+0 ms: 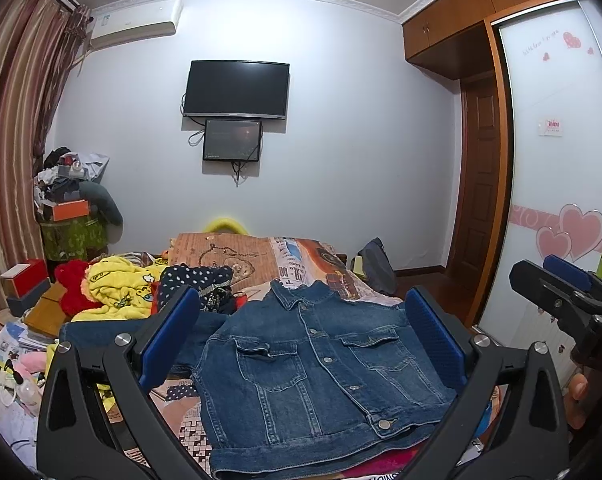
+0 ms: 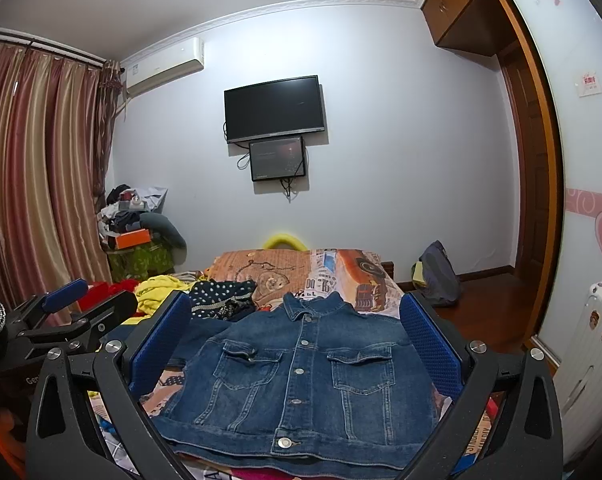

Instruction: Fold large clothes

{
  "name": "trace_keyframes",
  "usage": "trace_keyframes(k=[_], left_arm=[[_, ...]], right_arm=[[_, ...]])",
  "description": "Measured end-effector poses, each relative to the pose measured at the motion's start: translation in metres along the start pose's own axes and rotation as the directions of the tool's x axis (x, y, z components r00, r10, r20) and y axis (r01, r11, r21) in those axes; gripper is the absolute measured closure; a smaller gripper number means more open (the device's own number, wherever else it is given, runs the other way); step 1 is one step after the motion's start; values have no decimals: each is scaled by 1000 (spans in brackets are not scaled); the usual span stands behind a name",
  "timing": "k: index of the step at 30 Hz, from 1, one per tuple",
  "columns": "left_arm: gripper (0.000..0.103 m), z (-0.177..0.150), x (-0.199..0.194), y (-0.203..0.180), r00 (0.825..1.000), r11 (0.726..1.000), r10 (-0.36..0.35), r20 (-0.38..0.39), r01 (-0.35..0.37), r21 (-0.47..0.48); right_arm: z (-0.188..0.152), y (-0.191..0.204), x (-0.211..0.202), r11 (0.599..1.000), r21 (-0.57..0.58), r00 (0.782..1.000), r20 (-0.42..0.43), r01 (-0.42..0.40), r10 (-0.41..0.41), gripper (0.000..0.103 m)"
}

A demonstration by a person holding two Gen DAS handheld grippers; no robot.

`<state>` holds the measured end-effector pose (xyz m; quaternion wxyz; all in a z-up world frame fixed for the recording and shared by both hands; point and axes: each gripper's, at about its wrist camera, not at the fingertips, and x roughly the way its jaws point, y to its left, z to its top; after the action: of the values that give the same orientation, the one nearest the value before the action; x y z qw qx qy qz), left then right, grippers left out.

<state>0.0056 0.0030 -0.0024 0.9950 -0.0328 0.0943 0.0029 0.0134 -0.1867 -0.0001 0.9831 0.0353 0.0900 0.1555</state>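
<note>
A blue denim jacket (image 1: 313, 372) lies flat, front up and buttoned, on the bed, collar toward the far wall; it also shows in the right wrist view (image 2: 301, 380). One sleeve stretches out to the left. My left gripper (image 1: 305, 340) is open and empty, held above the near part of the jacket. My right gripper (image 2: 297, 344) is open and empty too, just to the right of the left one, also above the jacket. The right gripper shows in the left wrist view (image 1: 561, 296), and the left gripper in the right wrist view (image 2: 73, 312).
The bed (image 1: 229, 256) carries a pile of yellow (image 1: 117, 292), red and dotted navy clothes (image 1: 193, 280) at its left. A bag (image 2: 437, 276) sits on the wooden floor at the right. Boxes and clutter stand at the left by the curtain (image 2: 33, 180). A wardrobe (image 1: 561, 152) is right.
</note>
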Motion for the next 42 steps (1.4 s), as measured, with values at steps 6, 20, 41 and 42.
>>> trace_keyframes(k=[6, 20, 41, 42], left_arm=[[0, 0, 0, 0, 1000, 1000, 1, 1, -1, 2], [0, 3, -2, -1, 1000, 1000, 1, 8, -1, 2], [0, 3, -2, 0, 1000, 1000, 9, 10, -9, -2], [0, 3, -2, 1, 1000, 1000, 8, 10, -8, -3]], right_arm=[[2, -1, 0, 1000, 0, 1000, -2, -1, 1, 0], [2, 0, 1, 1000, -3, 1000, 3, -5, 5, 0], [2, 3, 3, 1000, -16, 1000, -4, -5, 5, 0], [2, 3, 4, 1000, -15, 1000, -5, -5, 5, 0]])
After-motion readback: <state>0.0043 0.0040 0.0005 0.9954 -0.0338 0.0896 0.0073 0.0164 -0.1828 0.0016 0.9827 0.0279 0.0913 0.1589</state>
